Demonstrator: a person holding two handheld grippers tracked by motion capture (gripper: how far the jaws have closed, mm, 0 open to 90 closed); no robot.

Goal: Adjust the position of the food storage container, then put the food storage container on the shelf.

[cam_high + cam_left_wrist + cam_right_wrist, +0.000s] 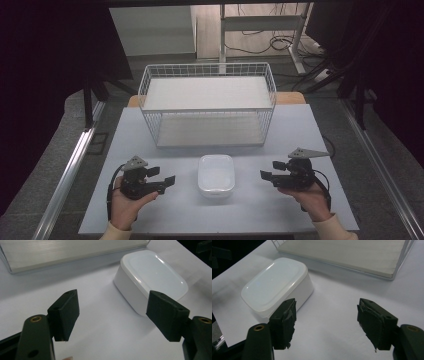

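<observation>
A white lidded plastic box (216,175) lies on the white table (150,145), between the two grippers. My left gripper (165,176) rests in a hand to the box's left, pointing toward it, jaws open and empty. In the left gripper view the box (152,277) lies ahead on the right, beyond the gripper (113,315). My right gripper (269,171) is held to the right of the box, apart from it, jaws open with nothing between them. In the right gripper view the box (277,285) lies ahead on the left of the gripper (325,322).
A white wire basket shelf (207,102) with two white boards stands behind the box, across the table's middle. Its lower board (352,252) reaches close to the box. Metal rails (70,170) run along both sides of the table; cables lie on the floor behind.
</observation>
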